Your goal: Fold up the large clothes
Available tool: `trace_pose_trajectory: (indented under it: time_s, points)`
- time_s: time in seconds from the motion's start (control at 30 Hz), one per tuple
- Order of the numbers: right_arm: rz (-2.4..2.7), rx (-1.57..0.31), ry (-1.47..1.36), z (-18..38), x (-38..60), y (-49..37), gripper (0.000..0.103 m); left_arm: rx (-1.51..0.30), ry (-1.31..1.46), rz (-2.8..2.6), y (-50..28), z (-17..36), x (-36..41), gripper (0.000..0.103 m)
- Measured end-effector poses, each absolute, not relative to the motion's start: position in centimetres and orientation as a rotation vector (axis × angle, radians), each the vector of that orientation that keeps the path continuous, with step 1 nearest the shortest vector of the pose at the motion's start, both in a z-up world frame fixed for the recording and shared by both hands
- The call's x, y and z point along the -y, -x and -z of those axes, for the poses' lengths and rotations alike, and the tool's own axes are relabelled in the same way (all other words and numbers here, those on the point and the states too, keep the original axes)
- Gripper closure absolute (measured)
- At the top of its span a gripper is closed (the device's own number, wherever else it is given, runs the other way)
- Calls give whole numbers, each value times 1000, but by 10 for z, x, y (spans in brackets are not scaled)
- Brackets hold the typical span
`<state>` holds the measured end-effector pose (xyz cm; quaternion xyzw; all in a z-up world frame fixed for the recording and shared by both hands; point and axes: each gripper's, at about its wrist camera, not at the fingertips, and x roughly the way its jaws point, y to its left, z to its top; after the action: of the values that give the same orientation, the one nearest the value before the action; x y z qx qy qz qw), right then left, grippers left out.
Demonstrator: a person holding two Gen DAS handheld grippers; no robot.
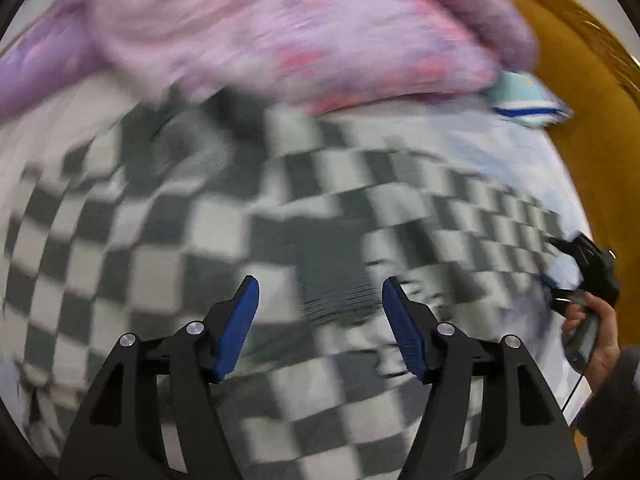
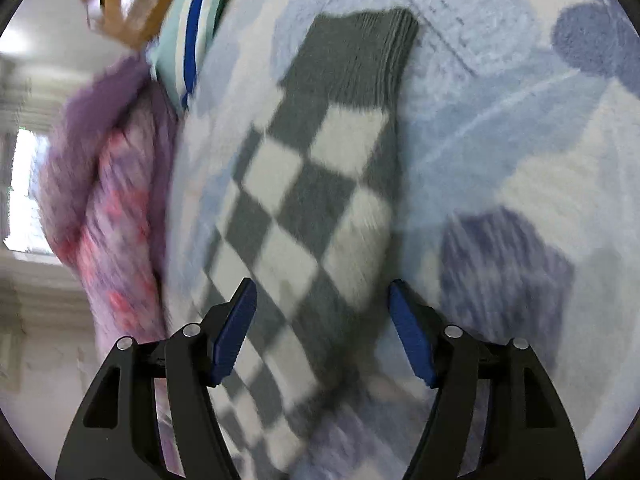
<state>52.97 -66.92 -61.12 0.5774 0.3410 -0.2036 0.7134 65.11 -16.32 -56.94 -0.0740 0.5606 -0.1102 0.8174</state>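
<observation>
A grey-and-white checkered knit sweater (image 1: 224, 216) lies spread on the bed and fills the left wrist view. My left gripper (image 1: 320, 284) is open just above its body, holding nothing. In the right wrist view one sleeve of the sweater (image 2: 316, 200) runs away from me, ending in a grey ribbed cuff (image 2: 356, 56). My right gripper (image 2: 322, 286) is open with the sleeve between its fingers, not clamped. The right gripper and the hand holding it show at the right edge of the left wrist view (image 1: 588, 280). Both views are motion blurred.
A light blue patterned bedsheet (image 2: 500, 128) lies under the sweater. A pink and purple fuzzy blanket (image 1: 280, 28) is heaped at the far side. A mint striped cloth (image 1: 524, 100) lies beside it. Brown wooden furniture (image 1: 580, 92) borders the bed at the right.
</observation>
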Motion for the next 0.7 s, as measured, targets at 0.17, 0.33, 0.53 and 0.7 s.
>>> trace_pose_trajectory:
  time_s: [0.17,0.33,0.53,0.7]
  points:
    - [362,-703,-1143,575,658,-546,93,-1326,239,124,-660,611,118,38]
    - [94,-660,-840,484,576,-580,93,-1254,371,125,-667,590,93,38]
    - [-374,-786,-585,445,375,-611,93,-1127,453,78,-654,541,46,37]
    - [-501,-1116,-345,516,221,-596,88,-1031,476,-46,-625,509,-11,32]
